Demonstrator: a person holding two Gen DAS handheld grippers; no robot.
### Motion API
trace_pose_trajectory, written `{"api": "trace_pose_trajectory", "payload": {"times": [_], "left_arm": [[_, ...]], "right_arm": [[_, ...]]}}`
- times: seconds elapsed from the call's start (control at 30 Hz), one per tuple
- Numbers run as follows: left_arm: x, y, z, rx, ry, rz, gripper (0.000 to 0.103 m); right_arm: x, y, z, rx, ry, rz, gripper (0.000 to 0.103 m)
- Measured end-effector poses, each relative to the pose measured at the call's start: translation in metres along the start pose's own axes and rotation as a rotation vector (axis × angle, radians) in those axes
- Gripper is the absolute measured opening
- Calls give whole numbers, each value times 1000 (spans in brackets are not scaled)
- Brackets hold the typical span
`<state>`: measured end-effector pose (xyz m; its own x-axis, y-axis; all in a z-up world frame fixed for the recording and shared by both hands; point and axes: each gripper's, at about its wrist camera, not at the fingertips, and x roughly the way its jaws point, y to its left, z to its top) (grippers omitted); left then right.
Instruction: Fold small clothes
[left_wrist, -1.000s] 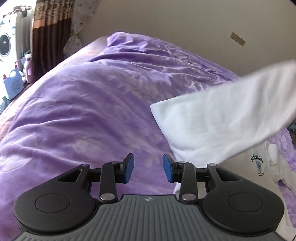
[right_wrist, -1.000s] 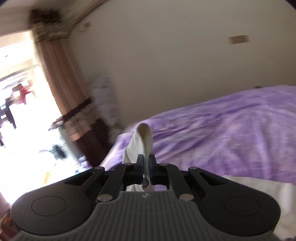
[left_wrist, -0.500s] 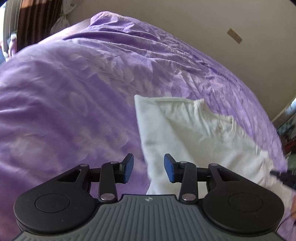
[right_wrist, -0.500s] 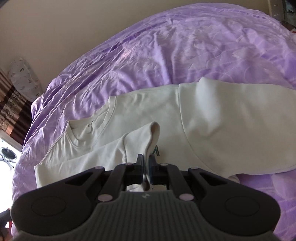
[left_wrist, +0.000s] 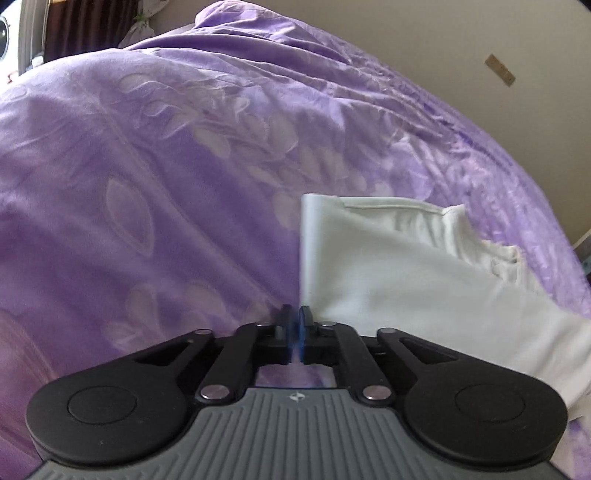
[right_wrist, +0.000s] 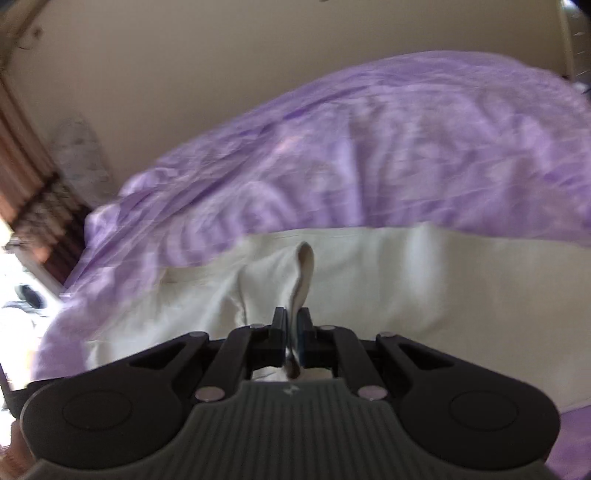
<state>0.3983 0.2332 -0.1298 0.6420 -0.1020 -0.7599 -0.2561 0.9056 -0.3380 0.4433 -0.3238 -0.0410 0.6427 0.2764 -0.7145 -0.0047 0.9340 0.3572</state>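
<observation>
White cotton shirt (left_wrist: 388, 273) lies flat on purple bedspread (left_wrist: 166, 166) | right gripper (right_wrist: 293, 332) clamped on a shirt fold | left gripper (left_wrist: 294, 332) closed at shirt's near edge, grasp uncertain | advice: lift both edges level, keep cloth taut.

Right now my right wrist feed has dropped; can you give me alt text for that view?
The right gripper is shut on a fold of the white shirt, which stands up in a loop between its fingers. The rest of the shirt lies spread on the purple bedspread. The picture is motion-blurred, with a beige wall behind.
</observation>
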Motion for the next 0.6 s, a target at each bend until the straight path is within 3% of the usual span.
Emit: {"api": "trace_pose_trajectory", "payload": {"times": [0.13, 0.2, 0.27, 0.5, 0.6], "left_arm": [[-4, 2, 1, 3, 12, -5, 2], [-15, 0, 0, 20, 6, -19, 5], [-27, -4, -1, 51, 1, -28, 6], [-69, -22, -23, 176, 52, -118, 43], [-69, -28, -35, 183, 73, -137, 51]], "right_arm": [[43, -25, -14, 11, 130, -105, 4], [51, -32, -21, 3, 132, -155, 10], [47, -38, -23, 20, 105, -176, 34], [19, -40, -39, 39, 119, -111, 38], [20, -47, -48, 78, 138, -74, 44]]}}
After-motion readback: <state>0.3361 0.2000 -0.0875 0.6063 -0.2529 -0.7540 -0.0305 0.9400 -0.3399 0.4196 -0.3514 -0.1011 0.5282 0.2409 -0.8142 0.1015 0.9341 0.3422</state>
